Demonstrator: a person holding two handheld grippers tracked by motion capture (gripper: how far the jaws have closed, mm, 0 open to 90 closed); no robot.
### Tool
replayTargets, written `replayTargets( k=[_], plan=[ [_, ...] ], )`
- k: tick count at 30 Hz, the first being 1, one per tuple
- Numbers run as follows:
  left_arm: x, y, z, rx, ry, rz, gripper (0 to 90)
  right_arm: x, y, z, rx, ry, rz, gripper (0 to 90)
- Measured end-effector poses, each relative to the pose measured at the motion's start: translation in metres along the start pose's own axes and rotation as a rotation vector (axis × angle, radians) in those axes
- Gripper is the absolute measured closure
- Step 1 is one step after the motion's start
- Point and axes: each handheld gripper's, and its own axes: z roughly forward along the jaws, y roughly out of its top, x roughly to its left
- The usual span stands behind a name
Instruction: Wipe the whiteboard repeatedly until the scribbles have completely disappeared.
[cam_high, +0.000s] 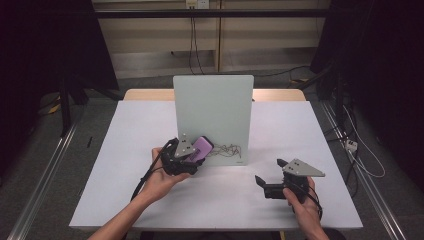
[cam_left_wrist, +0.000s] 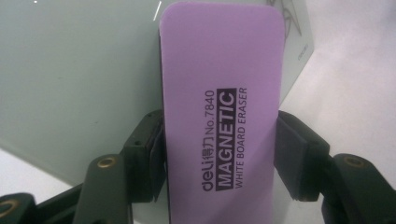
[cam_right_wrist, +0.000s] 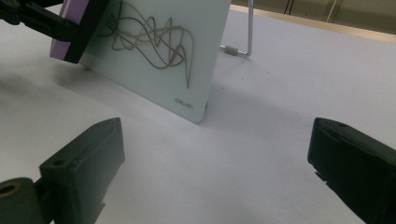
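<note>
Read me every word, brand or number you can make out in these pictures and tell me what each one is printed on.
"deli", followed by small characters I cannot read, then "No.7840": on the purple eraser held in the left tool.
"MAGNETIC": same eraser, white letters on a black bar.
"WHITE BOARD ERASER": same eraser, beneath that bar.
A small logo at the lower corner of the whiteboard: too small and blurred to read.
The scribble on the whiteboard is loose lines, not writing.

The purple magnetic eraser (cam_left_wrist: 222, 116) lay flat against the upright whiteboard (cam_high: 212, 107). It sat just left of the grey scribble (cam_right_wrist: 154, 39) near the board's lower edge.
</note>
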Motion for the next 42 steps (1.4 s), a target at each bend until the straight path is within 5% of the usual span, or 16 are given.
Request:
replayTargets(
  k=[7, 34, 42],
  plan=[
    [-0.006, 0.007, 0.006, 0.029, -0.01, 0.02, 40.3, 0.0, 0.0, 0.0, 0.001, -0.001, -0.002, 3.5],
    [-0.03, 0.027, 0.035, 0.01, -0.061, 0.033, 40.4, 0.0, 0.0, -0.001, -0.004, -0.003, 0.003, 3.5],
    [-0.025, 0.026, 0.03, 0.014, -0.073, 0.013, 40.5, 0.0, 0.0, -0.002, -0.004, -0.003, 0.002, 3.5]
  ],
)
